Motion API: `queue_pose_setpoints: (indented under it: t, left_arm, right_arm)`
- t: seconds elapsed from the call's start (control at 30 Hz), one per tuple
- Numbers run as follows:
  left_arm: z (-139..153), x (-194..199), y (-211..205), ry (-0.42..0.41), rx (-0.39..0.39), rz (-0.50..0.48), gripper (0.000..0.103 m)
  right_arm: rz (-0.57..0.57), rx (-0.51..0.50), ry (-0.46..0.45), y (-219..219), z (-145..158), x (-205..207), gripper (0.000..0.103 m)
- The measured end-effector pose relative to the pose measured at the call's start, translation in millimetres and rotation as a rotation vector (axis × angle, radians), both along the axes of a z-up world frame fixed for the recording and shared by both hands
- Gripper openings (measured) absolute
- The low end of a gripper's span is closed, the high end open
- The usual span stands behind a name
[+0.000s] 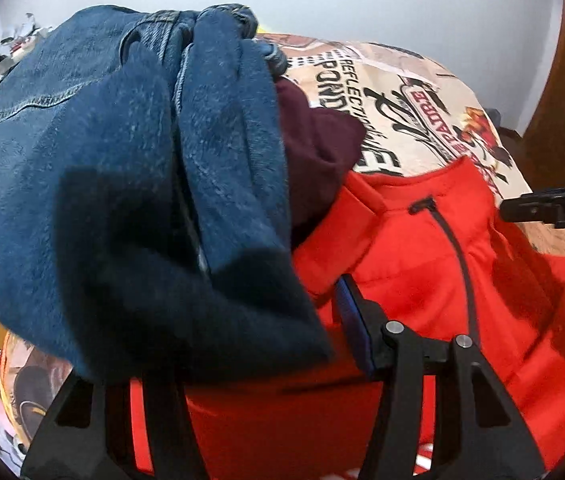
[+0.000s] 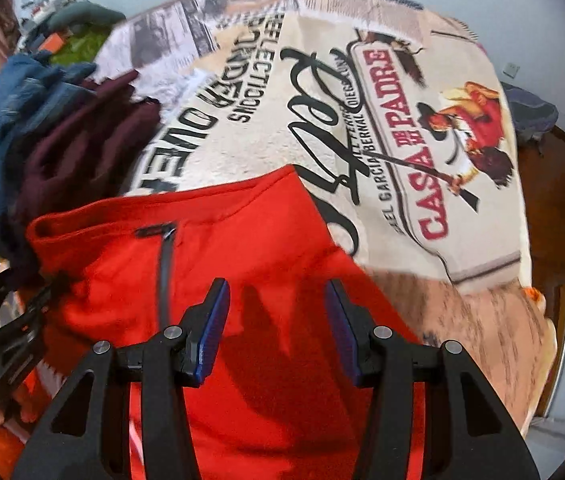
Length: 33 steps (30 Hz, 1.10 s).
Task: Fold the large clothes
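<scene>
A red garment [image 2: 218, 240] with a black zipper [image 2: 164, 268] is lying spread across a printed bedspread [image 2: 402, 128] as 2 hand-held grippers are hovering over it, both pointing steeply down. The right gripper [image 2: 276, 320] is standing about half open above the middle of the red cloth, its blue pads [image 2: 216, 312] apart with nothing between them and only their shadow falling on the fabric. The left gripper [image 1: 356, 320] is showing just 1 blue-padded finger in its own view; a pair of blue jeans [image 1: 122, 160] is filling the frame in front of the other, so whether it is gripping anything cannot be told. The jeans and a maroon garment [image 2: 82, 148] are sitting heaped just beside the red garment's collar end.

The step in hand appears to be taking hold of the red garment for a fold. Doing it well likely calls for each gripper pinching a single edge or corner, not the flat middle, lifting both sides together so the zipper line stays straight, and keeping clear of the neighbouring heap so no second garment is dragged in.

No container is in view; the clothes are lying loose on the bedspread.
</scene>
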<state>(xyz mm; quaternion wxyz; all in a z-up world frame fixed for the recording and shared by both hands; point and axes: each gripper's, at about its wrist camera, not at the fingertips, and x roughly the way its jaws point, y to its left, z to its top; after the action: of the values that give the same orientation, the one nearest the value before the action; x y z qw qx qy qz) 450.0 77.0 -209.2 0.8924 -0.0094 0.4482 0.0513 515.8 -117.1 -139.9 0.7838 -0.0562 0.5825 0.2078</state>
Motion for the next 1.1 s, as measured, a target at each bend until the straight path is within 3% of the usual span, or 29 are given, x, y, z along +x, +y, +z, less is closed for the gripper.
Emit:
queue_pose_setpoints:
  t: [0.1,0.23,0.3,0.4,0.47,0.5,0.57,0.6,0.67,0.97,1.1]
  left_arm:
    - [-2,2,-1,-0.027,-0.031,-0.030,0.055]
    - [-8,8,-13,-0.021,0.011,-0.072,0.055]
    - [-10,12,-16,-0.014,0.014,-0.071,0.049]
    - [-9,13,-13,-0.020,-0.013,-0.044,0.037]
    - [-7,11,-10,-0.020,-0.037,-0.050,0.030]
    - [-5,8,-9,-0.021,-0.039,-0.058,0.025]
    - [0,1,-4,-0.013,-0.070,-0.076,0.017]
    - [1,-2,0,0.010,-0.131,-0.102,0.012]
    - [4,-8,3,0.035,-0.185,-0.112,0.012]
    - [57,-60,-3,-0.020,-0.192,-0.160,0.012]
    - [82,-86,-8,-0.054,-0.181,-0.186,0.012]
  right_arm:
    - [-0.007,-0.078,-0.029,12,-15,13,0.046]
    - [-0.012,-0.078,-0.044,21,-30,26,0.048]
    - [-0.025,-0.063,-0.059,21,-30,28,0.048]
    - [-0.048,-0.053,-0.078,17,-30,25,0.039]
    - [-0.026,-0.085,-0.096,21,-30,19,0.010]
    - [-0.022,-0.085,-0.090,22,-30,20,0.010]
    - [-0.039,-0.062,-0.087,17,-22,13,0.008]
    - [-0.044,-0.046,-0.095,15,-16,11,0.007]
    - [-0.046,-0.018,-0.121,10,0,2,0.007]
    - [0.000,0.062,-0.251,-18,82,-76,0.006]
    - [0.028,0.079,-0.290,-29,100,-117,0.006]
